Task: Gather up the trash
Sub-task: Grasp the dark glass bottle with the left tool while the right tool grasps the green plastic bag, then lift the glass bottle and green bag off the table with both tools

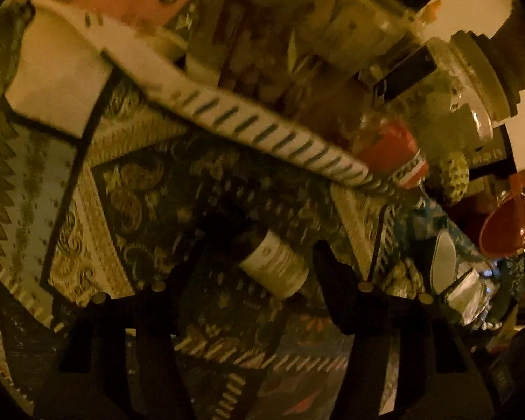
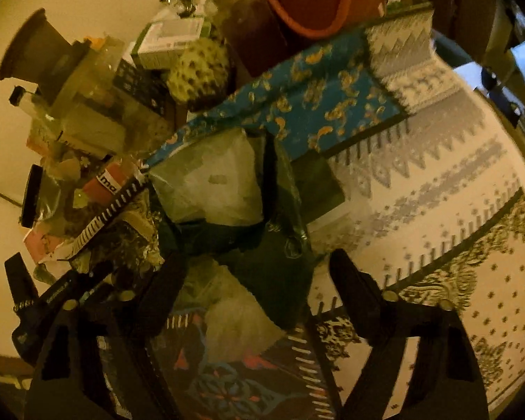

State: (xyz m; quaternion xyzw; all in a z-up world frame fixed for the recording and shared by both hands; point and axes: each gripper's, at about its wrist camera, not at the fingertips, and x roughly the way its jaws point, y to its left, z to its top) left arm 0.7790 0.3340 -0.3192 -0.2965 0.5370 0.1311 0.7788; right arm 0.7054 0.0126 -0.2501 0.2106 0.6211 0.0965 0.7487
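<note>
Our left gripper point(image 1: 259, 245) has its fingers spread wide, and between them lies a small white-capped bottle point(image 1: 274, 267) on the patterned cloth point(image 1: 150, 189). The tips stand on either side of it, but in this dim, blurred view we cannot tell whether either one touches it. Our right gripper point(image 2: 255, 255) is spread too, over a dark green wrapper point(image 2: 283, 217) with a crumpled clear plastic bag point(image 2: 210, 185) at about 12 o'clock from the tips; nothing is pinched there.

We judge that we are at the pick-up step: the bottle looks like the piece of trash in hand for the left claw, and the wrapper and bag the likely ones for the right. The next move calls for closing squarely across the bottle's round body, since it may roll away off the tips. The wrapper is thin and flat, so we would need to catch a raised fold.

Further out on the left view, a striped white cloth edge point(image 1: 262, 129) runs from 10 to 2 o'clock, with a red-labelled bottle point(image 1: 392, 147) and a clear jar point(image 1: 472, 80) crowded at 1 o'clock. An orange bowl point(image 1: 504, 227) sits at 3 o'clock. In the right view a heap of jars and boxes point(image 2: 98, 105) fills 10 o'clock, close enough to snag.
</note>
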